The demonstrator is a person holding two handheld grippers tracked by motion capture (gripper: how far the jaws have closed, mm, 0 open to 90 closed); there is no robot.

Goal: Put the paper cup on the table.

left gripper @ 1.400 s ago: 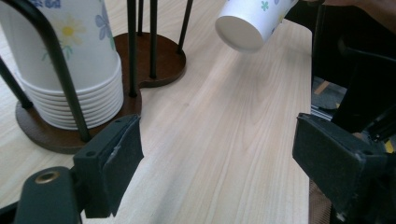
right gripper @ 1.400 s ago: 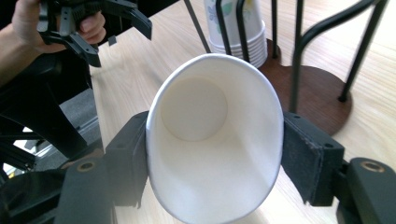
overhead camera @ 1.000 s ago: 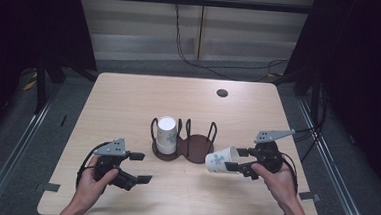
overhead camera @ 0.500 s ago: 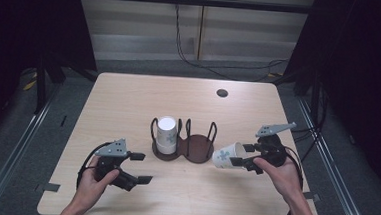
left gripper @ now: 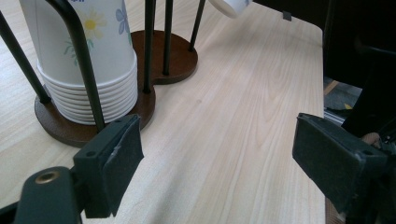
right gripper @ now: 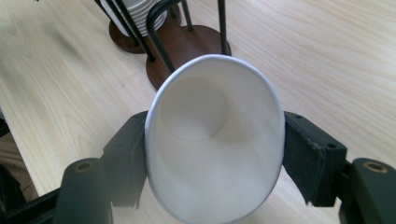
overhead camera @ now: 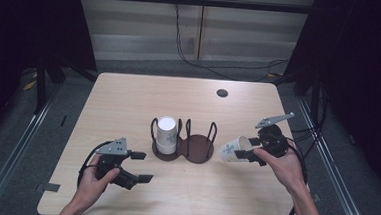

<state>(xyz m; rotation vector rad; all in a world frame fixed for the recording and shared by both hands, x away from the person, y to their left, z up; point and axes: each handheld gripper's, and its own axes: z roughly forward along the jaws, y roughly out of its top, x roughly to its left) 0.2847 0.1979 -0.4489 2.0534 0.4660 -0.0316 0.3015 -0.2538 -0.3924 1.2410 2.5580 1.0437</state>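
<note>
A white paper cup point(overhead camera: 233, 150) with blue flowers lies on its side in my right gripper point(overhead camera: 246, 148), held above the table to the right of the holder. Its pads press the cup point(right gripper: 215, 140) into an oval, mouth toward the camera. The jaws have just been opening a little, with the cup still between them. The dark two-bay wire holder point(overhead camera: 196, 150) stands mid-table. An upside-down stack of cups point(overhead camera: 166, 134) fills its left bay; the right bay holds nothing. My left gripper point(overhead camera: 144, 167) rests open near the front left, its jaws point(left gripper: 215, 163) wide apart beside the stack point(left gripper: 88, 60).
A small dark round hole point(overhead camera: 222, 93) sits in the tabletop at the back right. The table edge runs close to my right hand. Cables trail from both grippers, and metal rails flank the table on the floor.
My right gripper has carried the cup to the right and slightly up, away from the holder. The left gripper has stayed put.
</note>
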